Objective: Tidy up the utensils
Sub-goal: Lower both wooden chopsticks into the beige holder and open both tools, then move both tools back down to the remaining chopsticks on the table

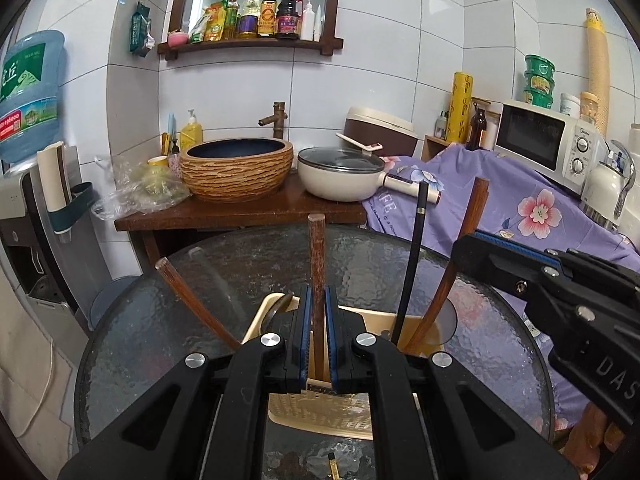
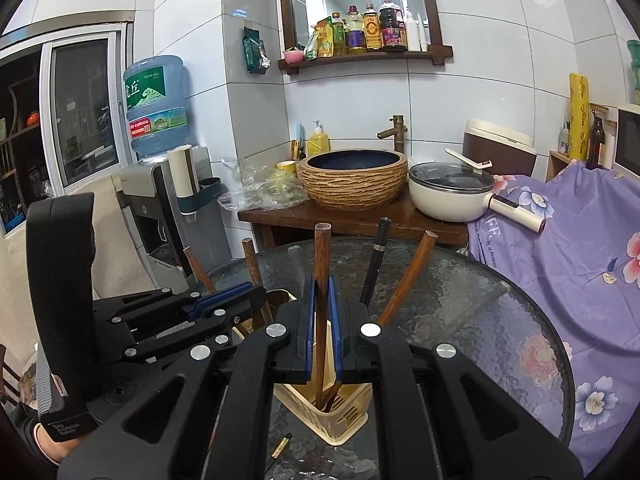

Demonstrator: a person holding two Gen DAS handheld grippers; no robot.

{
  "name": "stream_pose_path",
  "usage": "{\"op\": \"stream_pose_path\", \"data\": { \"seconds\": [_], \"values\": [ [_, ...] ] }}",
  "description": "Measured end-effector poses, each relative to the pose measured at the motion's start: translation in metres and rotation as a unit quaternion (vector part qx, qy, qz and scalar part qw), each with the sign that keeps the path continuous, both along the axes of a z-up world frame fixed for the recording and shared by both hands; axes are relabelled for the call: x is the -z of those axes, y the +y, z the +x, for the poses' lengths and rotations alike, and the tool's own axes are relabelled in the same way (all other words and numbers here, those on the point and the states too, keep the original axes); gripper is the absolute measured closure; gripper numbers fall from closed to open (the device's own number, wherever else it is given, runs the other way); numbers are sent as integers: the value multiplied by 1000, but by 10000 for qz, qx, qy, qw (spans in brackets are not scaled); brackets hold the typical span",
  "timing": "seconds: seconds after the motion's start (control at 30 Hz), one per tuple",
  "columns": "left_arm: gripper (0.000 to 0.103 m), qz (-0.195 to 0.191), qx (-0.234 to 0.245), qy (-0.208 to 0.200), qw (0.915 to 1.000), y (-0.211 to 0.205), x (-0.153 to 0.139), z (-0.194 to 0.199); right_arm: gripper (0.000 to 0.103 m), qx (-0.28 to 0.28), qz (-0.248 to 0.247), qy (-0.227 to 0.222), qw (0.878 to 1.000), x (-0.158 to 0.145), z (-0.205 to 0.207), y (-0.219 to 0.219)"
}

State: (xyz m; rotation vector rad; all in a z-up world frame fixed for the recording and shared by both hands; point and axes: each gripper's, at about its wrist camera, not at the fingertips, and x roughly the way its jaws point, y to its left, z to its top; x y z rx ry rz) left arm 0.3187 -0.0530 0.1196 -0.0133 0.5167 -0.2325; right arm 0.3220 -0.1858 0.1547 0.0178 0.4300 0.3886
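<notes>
Item: cream slotted utensil holder (image 2: pixel 340 416), standing on the round glass worktop (image 2: pixel 500 320), directly below and just ahead of both tools

Left tool (image 1: pixel 318 336): blue pads clamped on a brown wooden handle (image 1: pixel 317 248). Handle's long axis near upright, blunt top end pointing up and slightly away from the camera, lower end running down between the pads into the holder (image 1: pixel 320 412). Whether the tip rests on the holder's floor cannot be told

Right tool (image 2: pixel 322 328): likewise closed on a second brown wooden handle (image 2: pixel 321 256). Long axis near upright, top end up, lower end visibly inside the holder's compartment beside other dark sticks

Key relation: each held utensil already stands over the holder, axis roughly in line with the opening. Judgement: the coming move is a short descent or a release, not a sideways carry. Each hand is nearest its own handle; the right tool (image 1: pixel 540 276) sits to the right of the left one, close, so clearance between them is slim

Other contents of the holder: a black chopstick (image 2: pixel 376 264) leaning slightly right, two further brown handles splayed left (image 1: pixel 192 300) and right (image 1: pixel 460 260), tops pointing outward

Loose: a small dark gold-tipped piece (image 2: pixel 282 444) lying flat on the worktop beside the holder's base
</notes>
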Motion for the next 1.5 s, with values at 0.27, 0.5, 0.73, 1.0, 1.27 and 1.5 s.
{"op": "stream_pose_path", "data": {
  "seconds": [0.27, 0.5, 0.73, 1.0, 1.27, 1.5],
  "values": [
    [59, -35, -29, -199, 9998, 10, -3, -19, 51, 110, 26, -254, 9996, 2, -17, -10],
    [28, -166, -172, -354, 9991, 31, 3, -54, 43, 152, -19, -539, 9984, 9, -44, -15],
    [13, -134, -548, 12, 9984, 64, 38, -77, 30, -73, -300, -397, 9987, 38, -77, -3],
    [15, 346, -476, 974, 9935, 70, 103, -87, 27, -185, -471, 618, 9968, 107, -81, 13],
    [46, 481, -251, 1525, 9868, 55, 146, -89, 27, -48, -523, 1322, 9898, 156, -80, 15],
    [54, 628, -219, 1695, 9833, 43, 161, -83, 27, 17, -794, 1364, 9875, 166, -84, 21]
  ]
}}
